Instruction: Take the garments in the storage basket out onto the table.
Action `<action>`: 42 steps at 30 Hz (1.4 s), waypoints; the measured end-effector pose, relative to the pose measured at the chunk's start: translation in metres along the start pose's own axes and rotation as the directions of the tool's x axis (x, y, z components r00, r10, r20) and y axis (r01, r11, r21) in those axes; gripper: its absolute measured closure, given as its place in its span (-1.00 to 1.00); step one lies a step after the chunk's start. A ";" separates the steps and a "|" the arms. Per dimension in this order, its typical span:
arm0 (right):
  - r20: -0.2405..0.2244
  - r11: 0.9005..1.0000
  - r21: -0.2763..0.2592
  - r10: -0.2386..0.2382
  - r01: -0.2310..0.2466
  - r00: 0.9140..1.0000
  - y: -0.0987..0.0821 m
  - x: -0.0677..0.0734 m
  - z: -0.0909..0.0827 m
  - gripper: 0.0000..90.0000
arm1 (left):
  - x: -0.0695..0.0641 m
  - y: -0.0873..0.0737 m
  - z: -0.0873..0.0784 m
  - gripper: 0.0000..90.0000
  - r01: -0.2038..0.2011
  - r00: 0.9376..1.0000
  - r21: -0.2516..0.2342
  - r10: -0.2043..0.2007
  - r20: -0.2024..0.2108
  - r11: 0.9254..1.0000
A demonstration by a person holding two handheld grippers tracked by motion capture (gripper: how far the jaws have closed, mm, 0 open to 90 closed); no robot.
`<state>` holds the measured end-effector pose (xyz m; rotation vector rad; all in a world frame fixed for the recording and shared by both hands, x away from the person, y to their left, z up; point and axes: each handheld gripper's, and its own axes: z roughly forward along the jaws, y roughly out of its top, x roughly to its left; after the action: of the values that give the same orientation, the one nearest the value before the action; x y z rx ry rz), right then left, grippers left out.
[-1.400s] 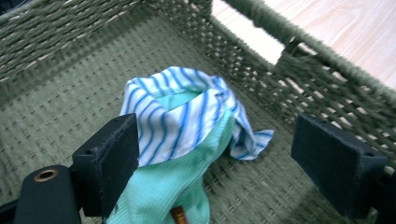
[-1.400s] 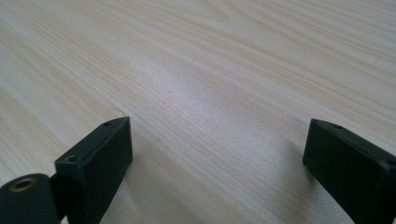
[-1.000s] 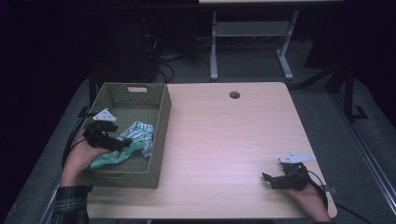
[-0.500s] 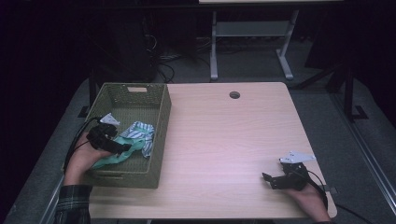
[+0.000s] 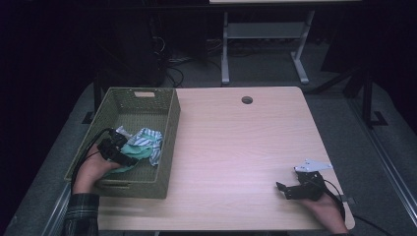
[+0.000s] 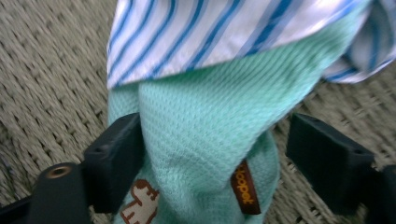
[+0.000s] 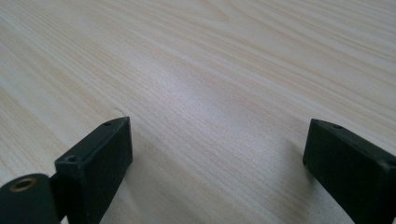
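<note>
Wood-grain desk (image 5: 236,142) is carrying a woven green basket (image 5: 147,96), where a soft mint knit cloth (image 6: 201,135) is lying under a striped one (image 6: 224,32). Left tongs (image 6: 210,154) have just been closing around its limp fold, not yet pinching; gathering that thick bunched fold looks best. Right tongs (image 7: 215,158) are resting spread and empty.

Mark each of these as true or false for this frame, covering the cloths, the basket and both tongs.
1. The left tongs straddle a fold of the mint green cloth inside the basket. True; the left jaw touches it, the right jaw stands apart.
2. A blue-striped white cloth lies over the green one. True.
3. The right tongs hold a cloth. False; they are open above the bare wooden table.
4. The basket is red plastic. False; it is olive green and woven.
5. The basket sits at the table's left side. True.
6. The green cloth carries no tag. False; a small brown label shows on it.
</note>
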<state>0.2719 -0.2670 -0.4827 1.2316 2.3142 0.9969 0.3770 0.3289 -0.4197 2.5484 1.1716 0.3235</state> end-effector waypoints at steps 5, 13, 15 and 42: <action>0.000 1.000 0.000 0.000 0.000 1.000 0.000 0.000 0.000 -0.83 | 0.002 0.000 0.001 -0.21 0.035 0.999 0.028 -0.035 -0.005 0.999; 0.000 1.000 0.000 0.000 0.000 1.000 0.000 0.000 0.000 -0.83 | 0.002 0.000 -0.001 0.48 0.033 0.999 0.043 -0.034 0.026 0.999; 0.000 1.000 0.000 0.000 0.000 1.000 0.000 0.000 0.000 -0.83 | 0.002 0.000 -0.002 0.58 0.040 0.999 0.042 -0.041 0.033 0.998; 0.000 1.000 0.000 -0.001 0.001 1.000 0.000 0.000 0.000 -0.83 | 0.009 0.000 -0.062 0.74 0.130 0.988 -0.254 -0.102 0.119 0.959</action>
<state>0.2720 -0.2670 -0.4827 1.2305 2.3146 0.9966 0.3625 0.3472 -0.3617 2.2323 1.1510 0.2908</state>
